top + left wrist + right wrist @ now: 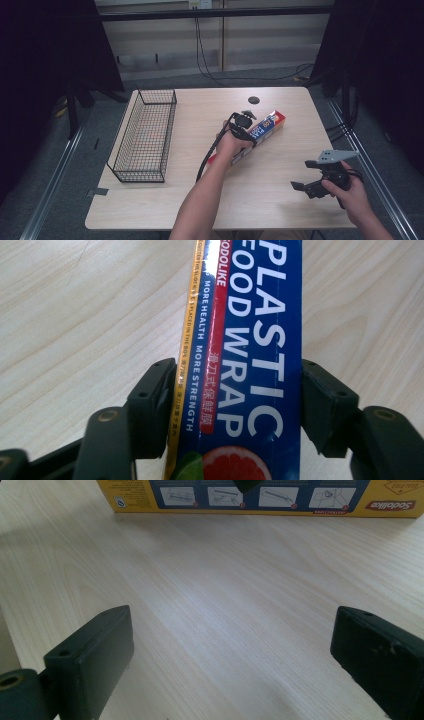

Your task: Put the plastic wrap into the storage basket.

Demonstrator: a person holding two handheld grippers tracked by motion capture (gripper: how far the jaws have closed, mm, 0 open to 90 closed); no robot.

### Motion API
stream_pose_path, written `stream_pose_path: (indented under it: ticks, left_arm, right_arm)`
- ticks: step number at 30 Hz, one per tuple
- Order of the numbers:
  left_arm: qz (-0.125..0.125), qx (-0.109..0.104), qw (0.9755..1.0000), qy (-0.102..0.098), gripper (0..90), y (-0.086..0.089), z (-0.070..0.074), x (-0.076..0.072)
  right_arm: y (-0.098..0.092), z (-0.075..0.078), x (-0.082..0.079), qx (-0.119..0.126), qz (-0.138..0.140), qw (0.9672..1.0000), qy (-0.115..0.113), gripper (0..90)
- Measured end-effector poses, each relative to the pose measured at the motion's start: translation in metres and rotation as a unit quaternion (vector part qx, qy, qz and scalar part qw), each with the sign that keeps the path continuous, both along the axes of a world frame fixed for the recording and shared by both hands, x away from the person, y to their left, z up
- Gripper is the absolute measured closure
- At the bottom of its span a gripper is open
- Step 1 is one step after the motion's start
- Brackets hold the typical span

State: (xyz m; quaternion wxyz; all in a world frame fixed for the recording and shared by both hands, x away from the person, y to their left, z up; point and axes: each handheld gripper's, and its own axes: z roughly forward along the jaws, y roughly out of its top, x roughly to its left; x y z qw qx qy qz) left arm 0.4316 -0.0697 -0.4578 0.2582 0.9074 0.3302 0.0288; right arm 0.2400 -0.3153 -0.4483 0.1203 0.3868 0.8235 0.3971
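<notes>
A long blue, red and yellow box of plastic food wrap point(270, 122) lies slantwise on the middle of the wooden table point(280, 165). My left gripper point(243, 131) comes down on it from above. In the left gripper view its two black jaws press against both long sides of the box point(250, 330), shut on it. My right gripper point(302, 175) hovers near the table's front right, its jaws wide apart and nothing between them. In the right gripper view its fingers point(95, 655) frame bare wood, with the box's yellow side point(130, 497) farther off.
A black wire basket point(120, 150) stands along the table's left side. A small black disc point(254, 99) sits near the far edge. Cables hang on the wall behind. The left gripper's cable point(207, 155) trails along the forearm.
</notes>
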Motion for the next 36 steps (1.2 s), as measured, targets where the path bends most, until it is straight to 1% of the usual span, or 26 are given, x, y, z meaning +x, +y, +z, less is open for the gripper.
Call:
stream_pose_path:
  ticks: [1, 2, 3, 4, 6, 7, 8, 9, 10, 11, 13, 14, 16, 17, 18, 19, 21, 22, 24, 25, 26, 27, 29, 32, 34, 36]
  left_arm:
    - [0.000, 0.000, 1.0000, 0.000, 39.6, 0.000, 0.000, 0.000]
    - [0.009, 0.015, 0.9998, 0.008, 40.2, -0.001, 0.003, -0.001]
    - [0.018, 0.019, 0.9996, 0.013, 40.9, -0.001, 0.004, -0.003]
    - [0.017, 0.025, 0.9994, 0.015, 41.6, 0.000, 0.005, -0.004]
    - [0.028, 0.030, 0.9989, 0.025, 42.3, 0.003, 0.008, -0.005]
    - [0.030, 0.031, 0.9988, 0.024, 42.5, 0.005, 0.009, -0.006]
    - [0.026, 0.041, 0.9986, 0.020, 42.7, 0.007, 0.012, -0.007]
    - [0.026, 0.042, 0.9985, 0.022, 42.7, 0.009, 0.014, -0.007]
    - [0.036, 0.040, 0.9982, 0.026, 42.8, 0.011, 0.016, -0.008]
    - [0.038, 0.042, 0.9980, 0.028, 42.9, 0.015, 0.019, -0.008]
    - [0.041, 0.042, 0.9979, 0.027, 43.1, 0.017, 0.022, -0.009]
    - [0.044, 0.051, 0.9972, 0.031, 43.2, 0.023, 0.027, -0.009]
    - [0.054, 0.051, 0.9969, 0.025, 43.3, 0.028, 0.031, -0.010]
    - [0.054, 0.051, 0.9969, 0.025, 43.4, 0.028, 0.031, -0.010]
    - [0.057, 0.055, 0.9964, 0.030, 43.5, 0.033, 0.037, -0.010]
    - [0.062, 0.052, 0.9964, 0.026, 43.5, 0.035, 0.039, -0.011]
    - [0.064, 0.053, 0.9962, 0.026, 43.5, 0.039, 0.045, -0.011]
    - [0.064, 0.053, 0.9962, 0.026, 43.5, 0.039, 0.045, -0.011]
    - [0.078, 0.048, 0.9955, 0.025, 43.5, 0.044, 0.051, -0.012]
    - [0.075, 0.052, 0.9954, 0.028, 43.5, 0.046, 0.054, -0.012]
    - [0.076, 0.051, 0.9955, 0.025, 43.5, 0.048, 0.056, -0.011]
    - [0.082, 0.049, 0.9951, 0.025, 43.5, 0.050, 0.058, -0.012]
    - [0.081, 0.047, 0.9952, 0.027, 43.5, 0.054, 0.062, -0.011]
    - [0.092, 0.041, 0.9946, 0.025, 43.5, 0.060, 0.068, -0.011]
    - [0.097, 0.038, 0.9942, 0.024, 43.5, 0.062, 0.069, -0.012]
    - [0.109, 0.039, 0.9929, 0.026, 43.5, 0.068, 0.076, -0.012]
  right_arm:
    - [0.000, 0.000, 0.000, -0.002, -0.001, 1.0000, 0.001, 3.5]
    - [0.000, 0.000, 0.000, -0.002, 0.002, 1.0000, 0.002, 3.5]
    - [0.000, 0.000, 0.000, -0.002, 0.005, 1.0000, 0.004, 3.5]
    - [0.000, -0.001, 0.000, -0.001, 0.007, 1.0000, 0.004, 3.5]
    - [0.000, -0.001, 0.000, -0.004, 0.008, 0.9999, 0.006, 3.5]
    - [0.000, -0.001, -0.001, -0.005, 0.006, 1.0000, 0.005, 3.5]
    - [0.001, 0.000, 0.000, -0.004, 0.005, 1.0000, 0.004, 3.5]
    - [0.000, 0.000, -0.001, -0.004, 0.003, 1.0000, 0.003, 3.5]
    - [0.000, 0.001, -0.001, -0.004, 0.003, 1.0000, 0.002, 3.5]
    - [0.000, 0.001, -0.001, -0.002, 0.003, 1.0000, 0.002, 3.5]
    - [0.000, 0.001, -0.001, -0.002, 0.003, 1.0000, 0.002, 3.5]
    - [0.000, 0.001, -0.001, -0.002, 0.002, 1.0000, 0.002, 3.5]
    - [0.000, 0.001, 0.000, -0.001, 0.002, 1.0000, 0.002, 3.4]
    - [0.000, 0.001, 0.000, -0.002, 0.001, 1.0000, 0.001, 3.4]
    - [0.000, 0.001, 0.000, -0.002, 0.001, 1.0000, 0.001, 3.4]
    - [0.000, 0.001, -0.001, -0.002, 0.000, 1.0000, 0.001, 3.4]
    - [0.001, 0.001, 0.000, -0.002, 0.001, 1.0000, 0.000, 3.4]
    - [0.001, 0.001, 0.000, -0.002, 0.002, 1.0000, 0.000, 3.4]
    - [0.001, 0.001, 0.000, -0.002, 0.001, 1.0000, 0.000, 3.4]
    - [0.001, 0.001, 0.000, -0.002, 0.001, 1.0000, 0.000, 3.4]
    - [0.001, 0.001, 0.000, -0.002, 0.001, 1.0000, 0.000, 3.4]
    - [0.001, 0.001, 0.000, -0.002, 0.001, 1.0000, 0.000, 3.4]
    - [0.001, 0.001, 0.000, -0.002, 0.002, 1.0000, -0.001, 3.4]
    - [0.001, 0.001, 0.000, -0.003, 0.000, 1.0000, -0.001, 3.4]
    - [0.001, 0.001, 0.000, -0.002, 0.000, 1.0000, 0.000, 3.3]
    - [0.001, 0.000, 0.001, -0.001, 0.002, 1.0000, -0.002, 3.4]
